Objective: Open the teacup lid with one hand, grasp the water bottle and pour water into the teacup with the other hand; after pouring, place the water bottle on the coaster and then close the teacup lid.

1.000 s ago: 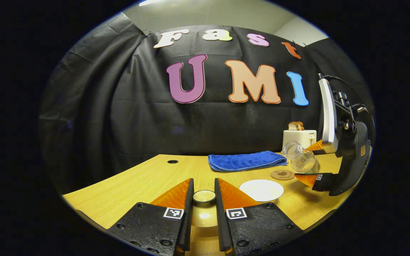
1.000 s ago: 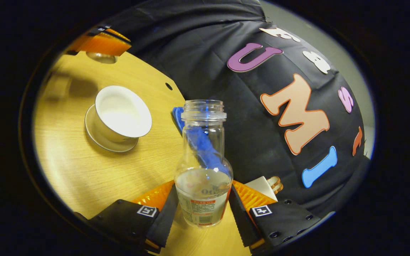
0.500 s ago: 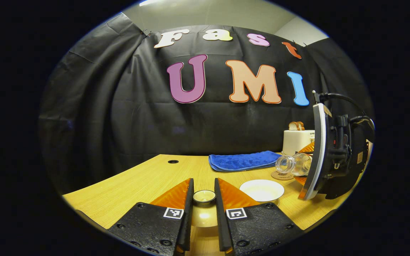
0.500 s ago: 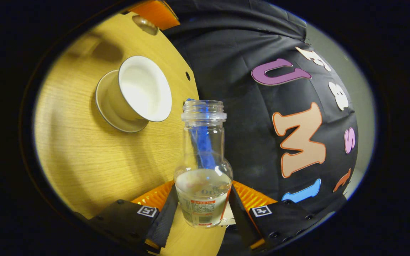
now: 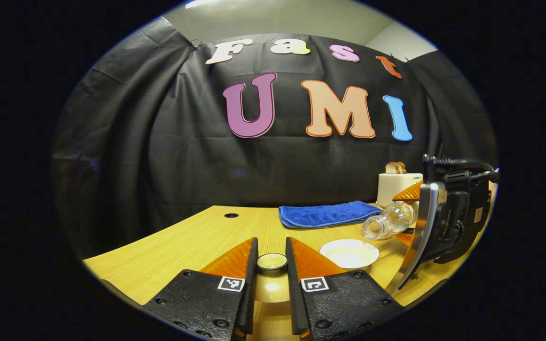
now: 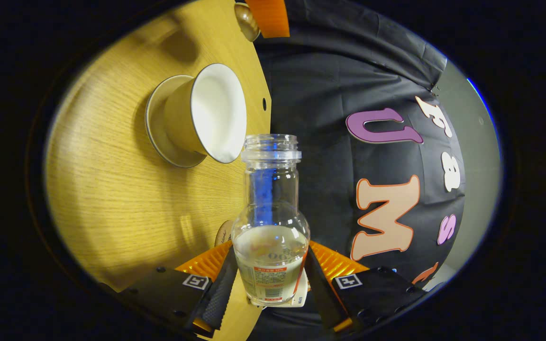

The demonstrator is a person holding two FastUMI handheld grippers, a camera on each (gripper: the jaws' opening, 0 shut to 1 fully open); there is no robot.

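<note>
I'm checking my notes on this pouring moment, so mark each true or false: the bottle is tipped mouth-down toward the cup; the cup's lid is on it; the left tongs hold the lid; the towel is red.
1. The water bottle, in the right tongs, is tipped with its mouth toward the teacup. True.
2. The teacup's lid is on it. False: the cup is open.
3. The left tongs hold the lid. True.
4. The towel is red. False: it is blue.
</note>
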